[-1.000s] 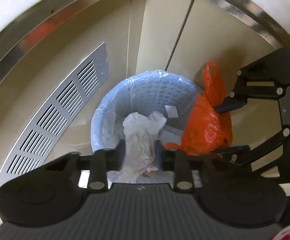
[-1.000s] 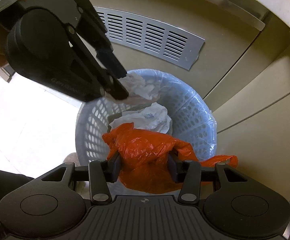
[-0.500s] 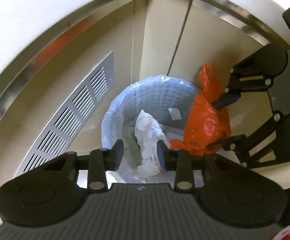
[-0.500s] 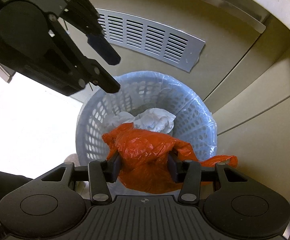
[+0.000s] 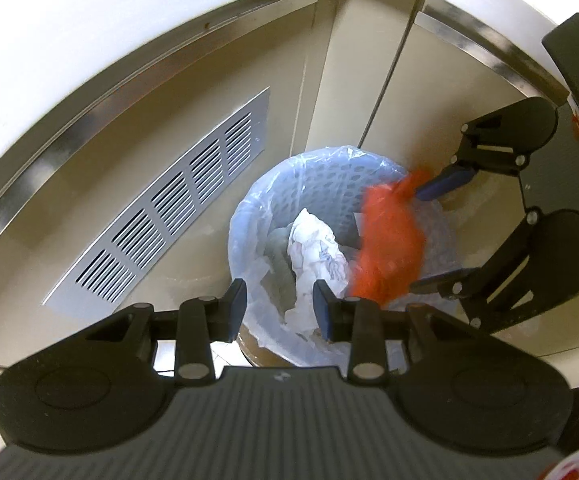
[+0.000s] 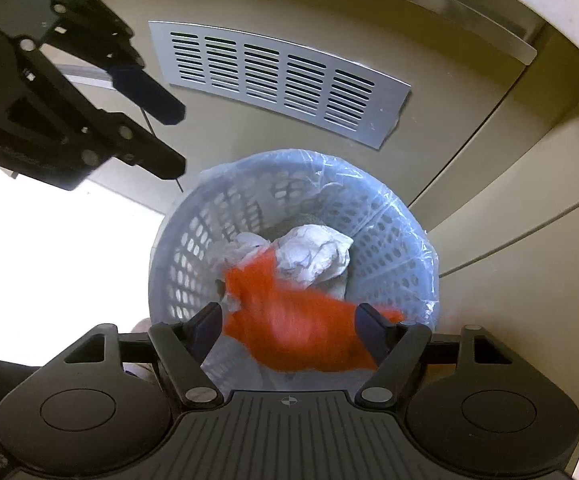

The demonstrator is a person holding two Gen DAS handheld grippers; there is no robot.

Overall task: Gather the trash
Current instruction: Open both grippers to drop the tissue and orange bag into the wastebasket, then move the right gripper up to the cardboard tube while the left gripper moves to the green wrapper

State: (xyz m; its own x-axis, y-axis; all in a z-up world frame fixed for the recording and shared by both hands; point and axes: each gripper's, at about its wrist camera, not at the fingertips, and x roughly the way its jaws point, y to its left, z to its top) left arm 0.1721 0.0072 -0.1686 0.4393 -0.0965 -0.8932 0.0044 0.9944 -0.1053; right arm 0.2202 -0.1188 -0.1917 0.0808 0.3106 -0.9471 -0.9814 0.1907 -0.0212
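A pale blue lattice basket [image 6: 409, 216] lined with clear plastic stands on the floor in a cabinet corner. Crumpled white paper [image 6: 313, 256] lies inside it. My right gripper [image 6: 289, 322] hangs over the basket's near rim with its jaws opening. The orange plastic bag [image 6: 297, 332] is a blur between them, loose from the pads and dropping. My left gripper [image 6: 175, 140] hovers up and to the left of the basket, fingers apart, nothing between them. In the left wrist view, the left gripper [image 5: 279, 308] frames the white paper [image 5: 313, 248] down in the basket [image 5: 249, 208], beside the orange bag [image 5: 389, 248] and right gripper [image 5: 421, 240].
Beige cabinet fronts close in behind and to the right of the basket. A silver vent grille [image 6: 281, 80] sits on the panel behind it. A metal strip and a white counter edge [image 5: 89, 40] run above. Bright floor [image 6: 49, 260] lies to the left.
The left gripper dropped the white paper into the basket and drew up and away. The right jaws have spread, and the orange bag, held still before, now blurs downward.
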